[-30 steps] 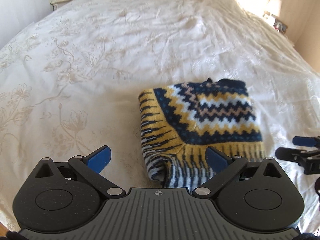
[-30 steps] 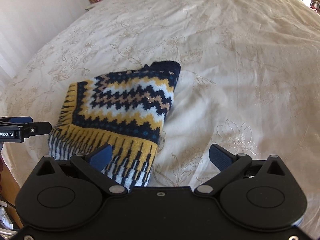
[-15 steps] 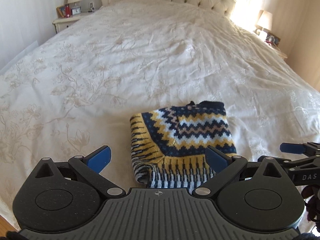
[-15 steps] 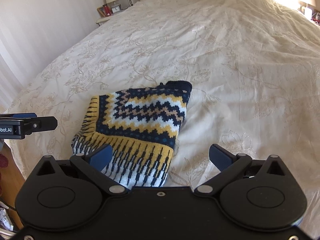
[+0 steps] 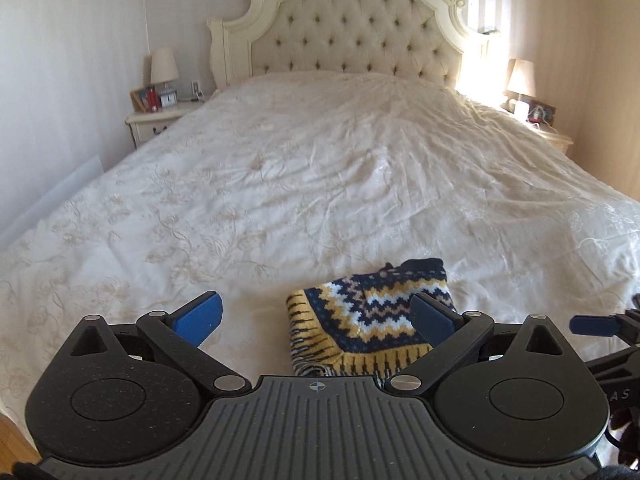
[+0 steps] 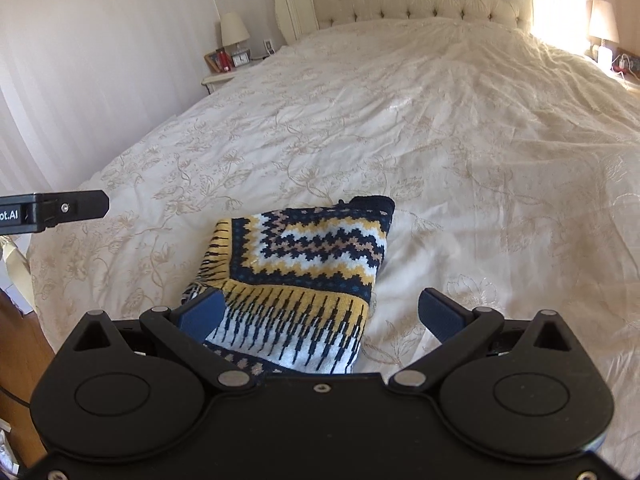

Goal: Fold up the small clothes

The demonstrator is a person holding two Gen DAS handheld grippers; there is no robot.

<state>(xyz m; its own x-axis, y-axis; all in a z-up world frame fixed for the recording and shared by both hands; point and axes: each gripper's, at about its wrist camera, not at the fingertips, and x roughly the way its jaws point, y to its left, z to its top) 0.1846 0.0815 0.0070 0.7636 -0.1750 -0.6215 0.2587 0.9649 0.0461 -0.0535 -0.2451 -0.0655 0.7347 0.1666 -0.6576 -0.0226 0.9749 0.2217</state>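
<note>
Now folded sweater [image 6: 304, 276] on bed [image 6: 460, 128]; both hand-held grippers [image 5: 316, 316] [image 6: 320, 312] wide apart, empty.

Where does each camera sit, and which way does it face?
Left wrist: behind the open left tongs, facing up the bed to the headboard; right tongs at the right edge.
Right wrist: behind the open right tongs, same heading; left tongs at the left edge.
Both share the folded sweater and the bed.
</note>
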